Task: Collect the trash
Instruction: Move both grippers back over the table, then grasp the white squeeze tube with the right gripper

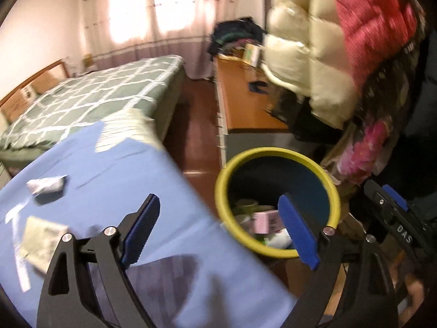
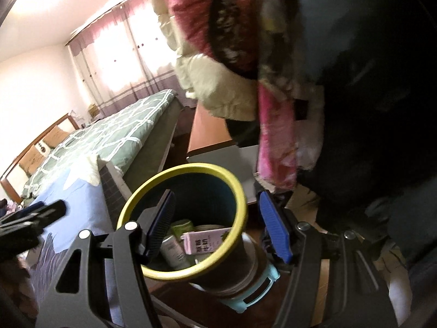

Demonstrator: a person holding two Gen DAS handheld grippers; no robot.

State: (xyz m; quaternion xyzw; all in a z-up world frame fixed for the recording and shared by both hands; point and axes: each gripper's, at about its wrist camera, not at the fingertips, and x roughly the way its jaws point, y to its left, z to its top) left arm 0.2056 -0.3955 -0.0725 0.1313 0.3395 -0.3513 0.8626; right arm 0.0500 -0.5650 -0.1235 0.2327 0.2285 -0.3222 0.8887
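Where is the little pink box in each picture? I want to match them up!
Left wrist view: the pink box lies inside the bin, low and right of centre, just left of the left claw's right-hand blue finger.
Right wrist view: the pink box lies in the bin, low centre, between the right claw's fingers.
Shared landmark: the bin's yellow rim.

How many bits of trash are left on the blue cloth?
2 that I can see: a crumpled silvery wrapper further back and a flat printed packet nearer the left claw. Others may be hidden.
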